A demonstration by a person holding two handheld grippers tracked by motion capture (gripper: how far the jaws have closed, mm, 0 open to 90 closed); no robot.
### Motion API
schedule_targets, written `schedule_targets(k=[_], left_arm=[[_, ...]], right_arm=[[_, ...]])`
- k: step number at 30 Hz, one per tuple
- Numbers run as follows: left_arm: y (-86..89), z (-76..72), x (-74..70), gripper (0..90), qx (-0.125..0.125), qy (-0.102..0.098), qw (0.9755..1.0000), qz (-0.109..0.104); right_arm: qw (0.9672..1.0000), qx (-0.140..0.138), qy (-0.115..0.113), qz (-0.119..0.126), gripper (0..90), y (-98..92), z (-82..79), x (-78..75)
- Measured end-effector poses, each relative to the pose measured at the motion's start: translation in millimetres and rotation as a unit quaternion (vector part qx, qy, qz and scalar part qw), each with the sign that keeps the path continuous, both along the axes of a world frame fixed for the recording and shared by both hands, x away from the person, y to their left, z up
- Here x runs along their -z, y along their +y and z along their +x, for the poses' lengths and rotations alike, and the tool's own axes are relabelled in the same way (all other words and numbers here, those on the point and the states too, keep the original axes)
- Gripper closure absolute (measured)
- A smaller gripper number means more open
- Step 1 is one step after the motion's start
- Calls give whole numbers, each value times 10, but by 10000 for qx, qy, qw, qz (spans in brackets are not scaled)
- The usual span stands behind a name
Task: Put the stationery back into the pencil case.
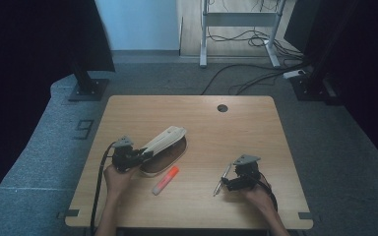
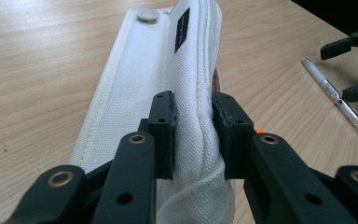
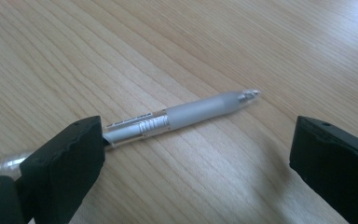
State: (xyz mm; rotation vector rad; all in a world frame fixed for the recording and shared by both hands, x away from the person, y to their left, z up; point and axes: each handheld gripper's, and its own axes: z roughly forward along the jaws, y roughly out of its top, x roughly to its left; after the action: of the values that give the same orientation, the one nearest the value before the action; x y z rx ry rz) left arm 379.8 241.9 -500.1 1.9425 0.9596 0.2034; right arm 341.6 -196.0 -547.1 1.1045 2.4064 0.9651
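Note:
A white fabric pencil case (image 1: 165, 139) lies at the table's left centre, its upper flap lifted off a dark opening. My left gripper (image 1: 140, 156) is shut on the near end of that flap; in the left gripper view the pads (image 2: 165, 126) pinch the cloth (image 2: 168, 60). A clear and silver pen (image 1: 221, 180) lies flat on the wood at the right. My right gripper (image 3: 196, 140) stands open low over it, one jaw on each side of the pen (image 3: 186, 114), not pressing it. An orange highlighter (image 1: 166, 180) lies in front of the case.
The wooden table (image 1: 246, 128) has a round cable hole (image 1: 222, 108) near its far edge. Bare wood stretches between the two grippers and across the far half. Dark stands and cables are on the floor beyond the table.

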Motion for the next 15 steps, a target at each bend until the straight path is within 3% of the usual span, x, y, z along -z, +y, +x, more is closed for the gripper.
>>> schedule_targets(k=[15], left_arm=[[2,2,1,707,-2,8,10000,-15]], right_arm=[[9990,-430,-47,-109,49,208,171,-22]])
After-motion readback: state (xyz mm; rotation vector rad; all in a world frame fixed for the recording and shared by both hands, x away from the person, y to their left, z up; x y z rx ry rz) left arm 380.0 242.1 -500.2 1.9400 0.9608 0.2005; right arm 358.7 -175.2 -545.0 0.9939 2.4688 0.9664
